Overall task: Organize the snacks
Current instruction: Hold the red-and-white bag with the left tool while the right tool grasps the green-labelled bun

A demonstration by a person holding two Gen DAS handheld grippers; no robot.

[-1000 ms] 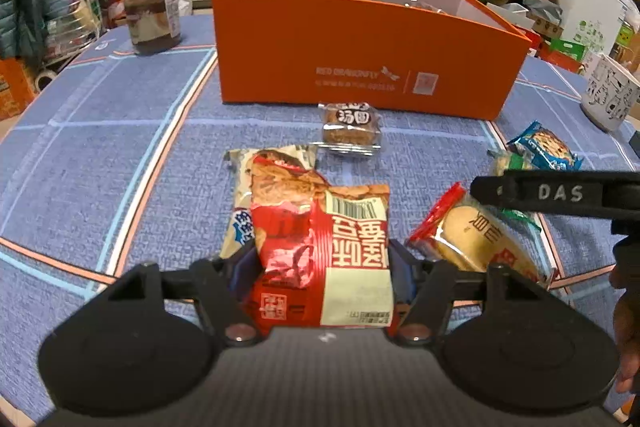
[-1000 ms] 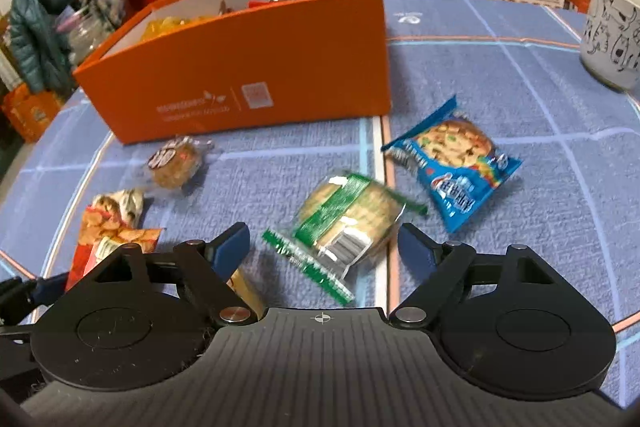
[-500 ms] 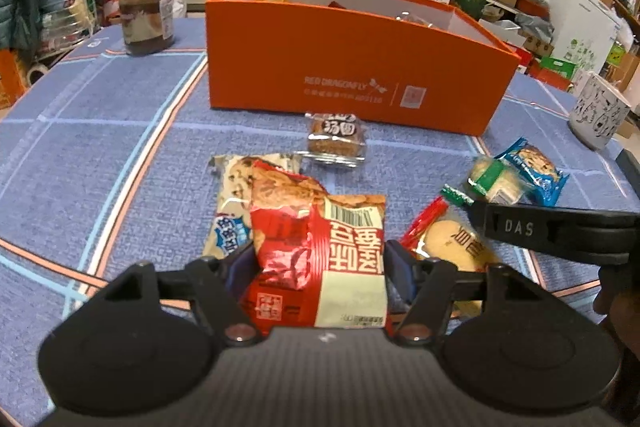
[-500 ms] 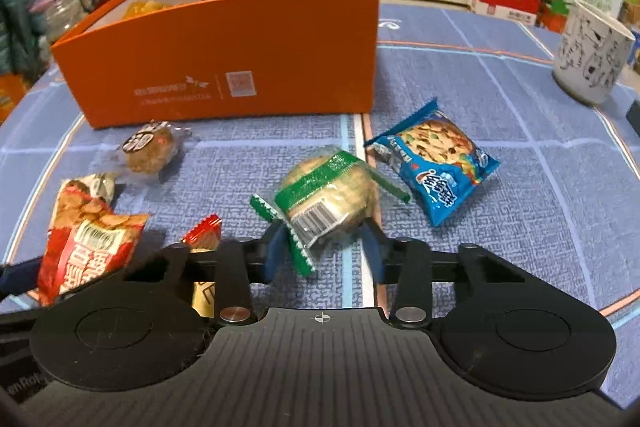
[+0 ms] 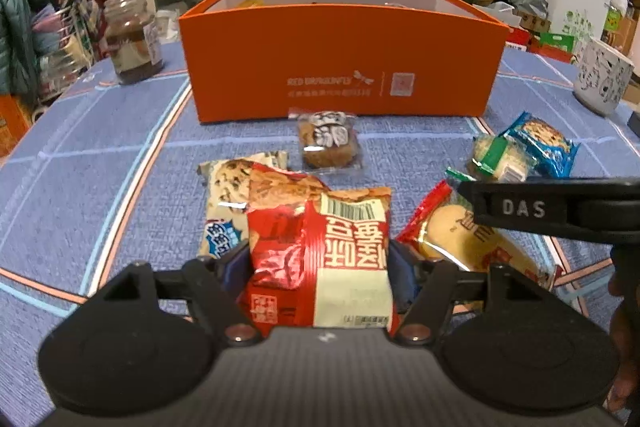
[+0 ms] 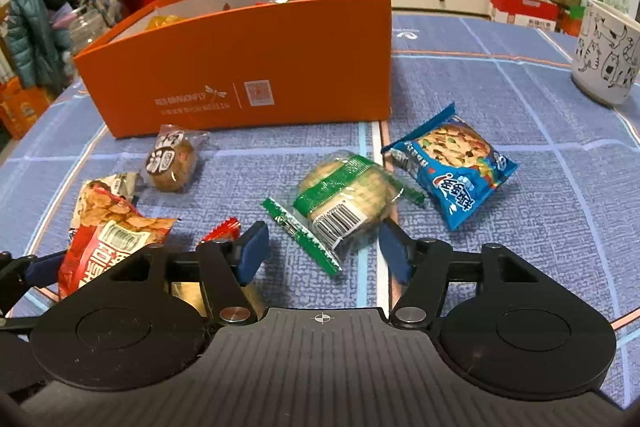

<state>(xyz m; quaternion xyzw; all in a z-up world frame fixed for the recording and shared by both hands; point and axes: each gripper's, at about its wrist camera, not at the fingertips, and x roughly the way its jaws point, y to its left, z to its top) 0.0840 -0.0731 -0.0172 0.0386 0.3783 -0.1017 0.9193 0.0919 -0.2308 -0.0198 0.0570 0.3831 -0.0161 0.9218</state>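
Left wrist view: left gripper clamped on red snack packet, above blue grid-lined tablecloth; orange box beyond, cluttered shelves behind. Right wrist view: right gripper, jaws just reopened, gripping nothing; green-wrapped cake lies partly between them.

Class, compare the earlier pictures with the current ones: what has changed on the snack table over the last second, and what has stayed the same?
The right gripper closed on the green-wrapped biscuit half a second ago; its jaws have just been opening again, and the biscuit now lies between them, seemingly free. Unchanged: the left gripper still clamps the red snack bag, and the orange box, blue cookie pack and brown cake sit where they were.
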